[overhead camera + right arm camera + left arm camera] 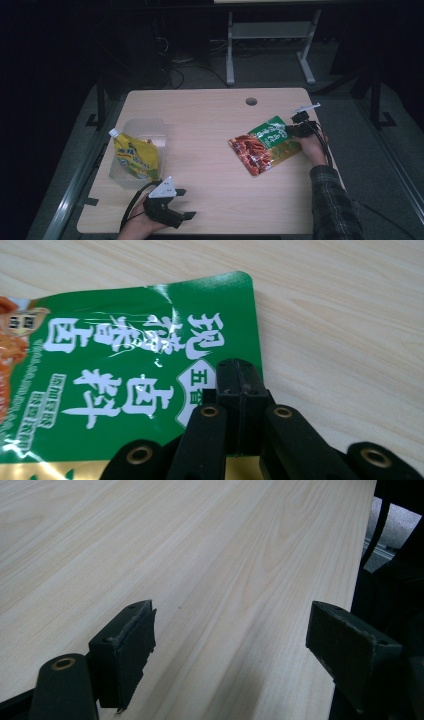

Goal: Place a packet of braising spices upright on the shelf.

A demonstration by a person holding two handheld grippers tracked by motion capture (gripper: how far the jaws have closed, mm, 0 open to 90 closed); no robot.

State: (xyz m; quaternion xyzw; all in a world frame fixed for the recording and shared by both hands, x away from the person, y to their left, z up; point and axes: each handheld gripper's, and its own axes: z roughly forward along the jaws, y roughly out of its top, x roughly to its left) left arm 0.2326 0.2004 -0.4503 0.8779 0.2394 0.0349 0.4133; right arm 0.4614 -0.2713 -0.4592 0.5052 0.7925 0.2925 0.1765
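Right now: right gripper [242, 385] fingers pinch glossy green foil pouch [140, 365] edge; left gripper [230, 645] fingers wide over pale woodgrain table [210, 540].

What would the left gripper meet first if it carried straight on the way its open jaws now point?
Probably nothing: ahead of the left gripper lies bare table as far as its far edge, though depth is hard to judge.

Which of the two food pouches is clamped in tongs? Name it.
The green and red pouch at the table's right, pinched at its green edge by the right tongs. The yellow spouted pouch sits untouched in the clear container.
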